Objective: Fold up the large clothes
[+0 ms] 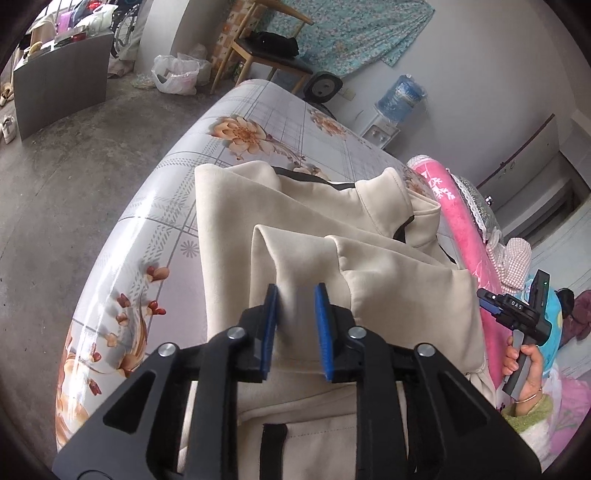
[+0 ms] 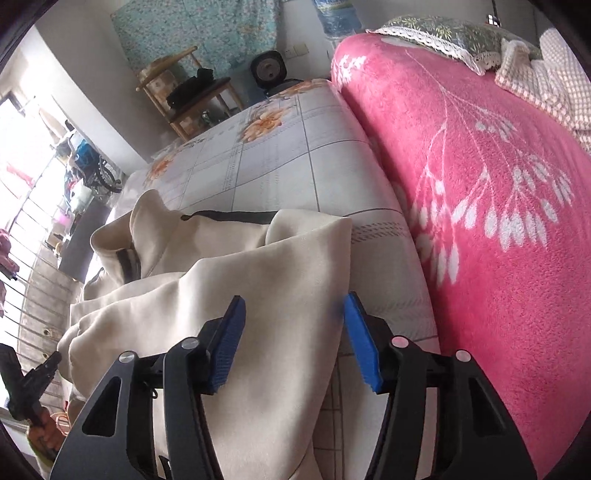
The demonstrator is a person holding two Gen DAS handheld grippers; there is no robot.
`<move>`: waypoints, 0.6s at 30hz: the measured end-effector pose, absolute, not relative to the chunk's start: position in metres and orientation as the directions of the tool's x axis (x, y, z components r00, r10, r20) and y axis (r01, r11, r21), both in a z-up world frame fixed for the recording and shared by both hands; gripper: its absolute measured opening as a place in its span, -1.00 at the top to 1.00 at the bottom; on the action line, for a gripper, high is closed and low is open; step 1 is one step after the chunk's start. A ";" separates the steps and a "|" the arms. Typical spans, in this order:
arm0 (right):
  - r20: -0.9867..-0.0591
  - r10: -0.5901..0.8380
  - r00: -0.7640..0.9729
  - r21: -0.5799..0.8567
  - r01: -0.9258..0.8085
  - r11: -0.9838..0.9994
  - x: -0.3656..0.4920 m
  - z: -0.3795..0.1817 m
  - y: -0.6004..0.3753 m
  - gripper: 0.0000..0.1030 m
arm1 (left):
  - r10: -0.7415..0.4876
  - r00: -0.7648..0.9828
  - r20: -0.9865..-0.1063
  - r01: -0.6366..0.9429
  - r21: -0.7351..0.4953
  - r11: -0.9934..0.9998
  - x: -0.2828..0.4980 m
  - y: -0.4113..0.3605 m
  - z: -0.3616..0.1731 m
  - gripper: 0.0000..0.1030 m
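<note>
Blue-padded fingers (image 1: 271,328) of my left gripper (image 1: 295,325) are standing apart, with a raised fold of the cream garment (image 1: 295,236) running between them; I cannot tell whether the pads are touching the cloth. My right gripper (image 2: 293,339) is also holding its fingers (image 2: 360,339) wide apart, straddling the garment's edge (image 2: 258,288), with the right pad over the floral sheet.

The garment is lying bunched on the tabletop-like surface covered by the floral sheet (image 1: 236,122), its dark-trimmed collar (image 1: 384,195) pointing away from me.

Only the left view is showing my right hand (image 1: 524,365) gripping the handle of the right gripper at the garment's far side, plus the concrete floor (image 1: 74,192), plastic bags (image 1: 177,74) and a water dispenser (image 1: 399,99). Only the right view is showing the pink blanket (image 2: 498,184) spreading broadly just beside the sheet, a lace-edged pillow (image 2: 443,37) on it, and a barred window (image 2: 26,229). Both are showing the wooden chair (image 2: 188,96) and the blue floral curtain (image 1: 351,33).
</note>
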State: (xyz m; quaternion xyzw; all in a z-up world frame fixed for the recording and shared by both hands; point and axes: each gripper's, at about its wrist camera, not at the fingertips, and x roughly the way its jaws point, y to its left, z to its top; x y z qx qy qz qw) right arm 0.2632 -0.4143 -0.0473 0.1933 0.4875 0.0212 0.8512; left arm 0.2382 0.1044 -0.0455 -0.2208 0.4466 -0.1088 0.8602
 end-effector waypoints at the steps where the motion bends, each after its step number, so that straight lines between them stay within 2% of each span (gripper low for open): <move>1: -0.821 0.235 0.520 0.363 0.159 0.918 0.266 -0.050 -0.417 0.16 | -0.381 0.570 -0.727 -0.018 -0.475 0.880 0.243 0.104 -0.047 0.55; 2: -0.820 0.241 0.518 0.372 0.164 0.914 0.269 -0.052 -0.419 0.31 | -0.380 0.564 -0.733 -0.024 -0.474 0.880 0.247 0.103 -0.049 0.55; 3: -0.822 0.242 0.516 0.373 0.165 0.913 0.271 -0.054 -0.420 0.62 | -0.382 0.558 -0.736 -0.027 -0.477 0.879 0.250 0.102 -0.051 0.53; 4: -0.823 0.241 0.514 0.368 0.160 0.916 0.273 -0.054 -0.420 0.84 | -0.385 0.556 -0.737 -0.029 -0.480 0.877 0.252 0.102 -0.052 0.52; 10: -0.805 0.164 0.571 0.278 0.118 0.953 0.273 -0.043 -0.410 0.88 | -0.338 0.542 -0.769 -0.087 -0.452 0.888 0.266 0.098 -0.070 0.52; 11: -0.807 0.150 0.572 0.260 0.115 0.959 0.275 -0.045 -0.410 0.88 | -0.322 0.547 -0.773 -0.094 -0.439 0.894 0.268 0.097 -0.072 0.69; 12: -0.810 0.134 0.571 0.242 0.117 0.963 0.276 -0.049 -0.408 0.88 | -0.292 0.550 -0.783 -0.101 -0.409 0.907 0.270 0.095 -0.073 0.96; 18: -0.760 0.145 0.633 0.269 0.103 0.958 0.267 -0.042 -0.413 0.89 | -0.240 0.692 -0.681 -0.035 -0.364 0.931 0.249 0.090 -0.034 0.97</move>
